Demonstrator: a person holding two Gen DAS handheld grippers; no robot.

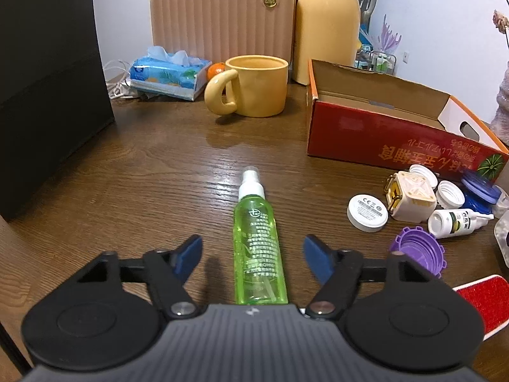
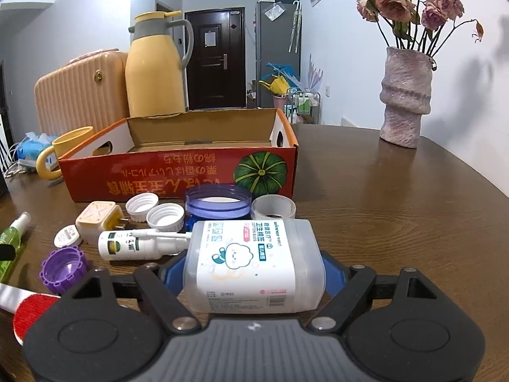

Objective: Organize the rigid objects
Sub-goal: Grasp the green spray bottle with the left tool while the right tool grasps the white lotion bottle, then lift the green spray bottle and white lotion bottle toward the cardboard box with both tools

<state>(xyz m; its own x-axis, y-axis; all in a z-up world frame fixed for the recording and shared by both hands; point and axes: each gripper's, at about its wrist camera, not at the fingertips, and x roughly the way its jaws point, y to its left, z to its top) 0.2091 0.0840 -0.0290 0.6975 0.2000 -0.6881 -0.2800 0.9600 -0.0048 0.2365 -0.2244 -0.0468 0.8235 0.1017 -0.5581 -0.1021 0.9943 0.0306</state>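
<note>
My left gripper (image 1: 253, 256) is open, its blue fingers on either side of a green spray bottle (image 1: 257, 245) lying on the wooden table, not touching it. My right gripper (image 2: 254, 273) is shut on a translucent cotton-swab box (image 2: 251, 264) lying on its side. An open red cardboard box (image 2: 178, 172) stands behind it, also in the left wrist view (image 1: 391, 133). In front of it lie white caps (image 2: 165, 218), a cream plug adapter (image 2: 98, 221), a small white bottle (image 2: 127, 245), a purple cap (image 2: 63, 269), a blue jar (image 2: 218, 207) and a tape roll (image 2: 273, 211).
A yellow mug (image 1: 251, 86), tissue pack (image 1: 168, 74), orange (image 1: 216, 70), peach case (image 1: 222, 19) and yellow thermos (image 1: 327, 28) stand at the back. A black block (image 1: 47, 79) is at left. A vase of dried roses (image 2: 405, 95) is at right. A red brush (image 2: 28, 308) lies nearby.
</note>
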